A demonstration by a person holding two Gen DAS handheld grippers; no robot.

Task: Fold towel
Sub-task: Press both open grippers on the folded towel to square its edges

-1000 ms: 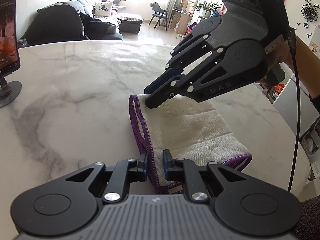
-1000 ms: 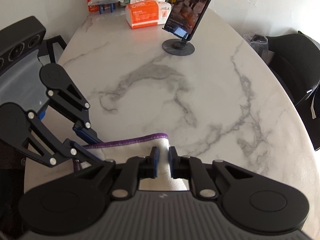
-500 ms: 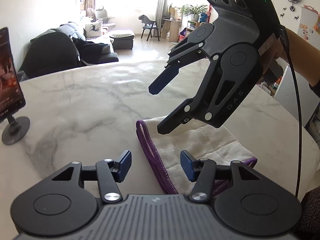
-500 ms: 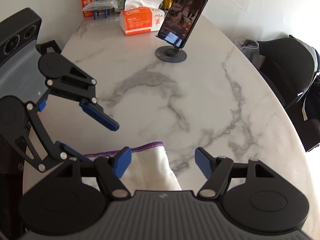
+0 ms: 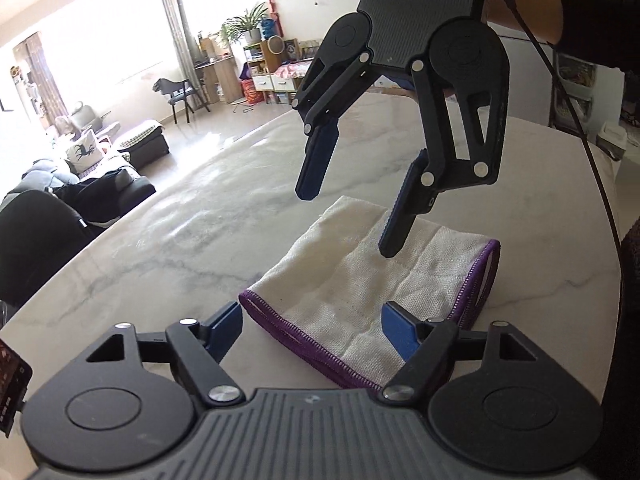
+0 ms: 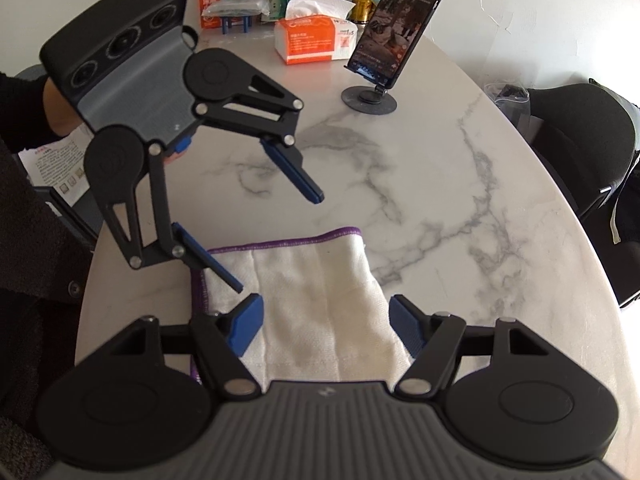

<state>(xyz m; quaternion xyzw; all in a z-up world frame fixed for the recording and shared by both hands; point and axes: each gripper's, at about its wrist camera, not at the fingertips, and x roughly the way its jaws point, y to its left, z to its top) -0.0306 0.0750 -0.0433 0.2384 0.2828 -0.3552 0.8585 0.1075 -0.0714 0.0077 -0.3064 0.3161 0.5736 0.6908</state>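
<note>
Both my left gripper (image 5: 312,330) and right gripper (image 6: 326,322) gape wide above the folded, waffle-textured white towel (image 5: 372,280), purple-stitched along its edges.

I worked at a white marble table (image 6: 440,168) veined in grey, and everything else lay around it. At its far end a phone on a round stand (image 6: 394,46) leaned upright, with an orange tissue box (image 6: 314,38) just beside it and cartons and jars crowded behind against a plain white wall (image 6: 520,8). A black chair (image 6: 580,148) stood at the table's right edge. Beyond the table's opposite side a pale glossy floor (image 5: 208,140) ran to bright curtained windows (image 5: 108,52); a dark sofa (image 5: 100,192) and a potted plant (image 5: 246,20) on shelves stood there.
</note>
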